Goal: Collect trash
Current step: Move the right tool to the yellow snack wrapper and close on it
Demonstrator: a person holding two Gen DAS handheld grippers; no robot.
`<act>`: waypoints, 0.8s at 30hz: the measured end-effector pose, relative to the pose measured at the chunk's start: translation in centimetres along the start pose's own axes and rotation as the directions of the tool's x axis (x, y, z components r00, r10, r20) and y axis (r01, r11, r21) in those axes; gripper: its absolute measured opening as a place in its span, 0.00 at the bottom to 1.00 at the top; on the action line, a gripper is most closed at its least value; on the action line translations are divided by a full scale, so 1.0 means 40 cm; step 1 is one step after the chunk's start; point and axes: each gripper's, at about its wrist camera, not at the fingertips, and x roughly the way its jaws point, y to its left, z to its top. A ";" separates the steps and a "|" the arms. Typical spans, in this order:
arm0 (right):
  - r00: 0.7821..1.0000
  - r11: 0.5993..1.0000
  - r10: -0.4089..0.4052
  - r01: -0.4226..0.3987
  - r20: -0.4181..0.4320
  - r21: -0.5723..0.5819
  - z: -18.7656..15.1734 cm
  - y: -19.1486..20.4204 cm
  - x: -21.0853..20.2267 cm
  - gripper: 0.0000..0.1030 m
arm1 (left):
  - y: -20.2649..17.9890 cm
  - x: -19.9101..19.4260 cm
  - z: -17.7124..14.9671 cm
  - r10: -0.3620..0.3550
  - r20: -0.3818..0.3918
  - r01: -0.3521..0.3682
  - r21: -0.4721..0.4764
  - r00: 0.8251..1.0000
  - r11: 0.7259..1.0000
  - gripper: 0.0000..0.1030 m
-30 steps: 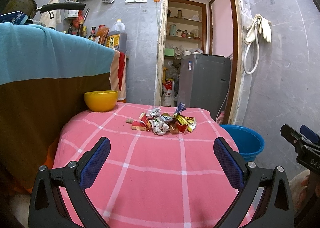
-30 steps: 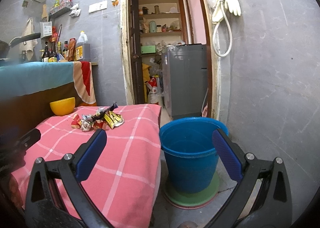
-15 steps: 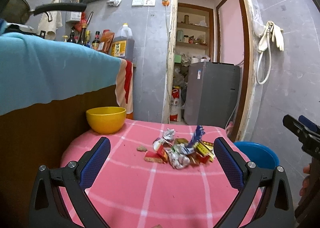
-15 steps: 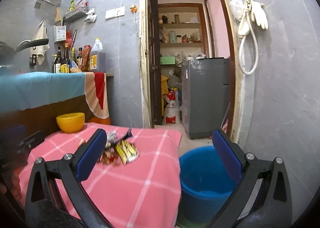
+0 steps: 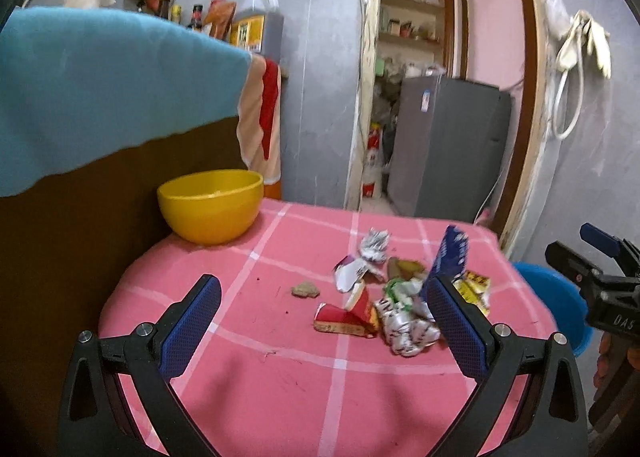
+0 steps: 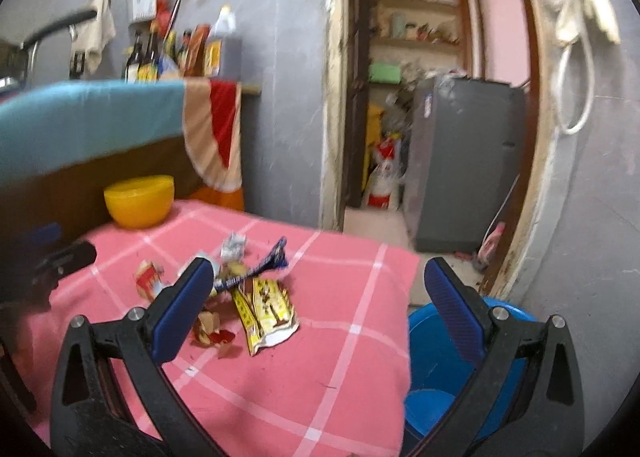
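Both wrist views look forward, close over the pink table (image 5: 280, 377), sharing the trash pile (image 6: 256, 297) and yellow bowl (image 5: 210, 205).

The round blue plastic bucket (image 6: 436, 341) is largely hidden behind the pink checked tablecloth (image 6: 320, 357) and the right gripper's near finger. The heap of crumpled wrappers (image 5: 400, 297) is partly covered by the left gripper's right finger (image 5: 456, 321). Far bottles on the counter (image 6: 152, 57) are blurred, their labels unreadable.
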 end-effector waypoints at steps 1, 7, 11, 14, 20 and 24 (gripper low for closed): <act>1.000 1.000 0.004 -0.004 -0.022 -0.012 -0.006 0.002 0.018 1.00 | -0.001 0.012 -0.002 0.001 -0.017 -0.001 0.001 1.000 1.000 0.96; 0.987 0.998 0.057 -0.060 -0.153 -0.012 -0.029 -0.007 0.100 1.00 | -0.008 0.075 -0.011 -0.001 -0.122 0.003 0.014 0.993 1.000 0.79; 0.973 0.996 0.076 -0.083 -0.216 -0.024 -0.041 0.000 0.139 0.99 | -0.011 0.108 -0.020 -0.023 -0.181 0.027 0.018 0.983 0.999 0.66; 0.962 0.994 0.093 -0.104 -0.257 -0.030 -0.044 0.007 0.164 0.98 | -0.019 0.124 -0.024 -0.033 -0.211 0.040 0.030 0.977 0.999 0.59; 0.935 0.990 0.125 -0.139 -0.333 -0.019 -0.051 0.004 0.207 0.86 | -0.027 0.152 -0.023 -0.063 -0.251 0.076 0.041 0.966 0.996 0.45; 0.916 0.987 0.144 -0.162 -0.373 -0.017 -0.052 0.007 0.233 0.79 | -0.034 0.164 -0.025 -0.087 -0.275 0.101 0.036 0.957 0.994 0.36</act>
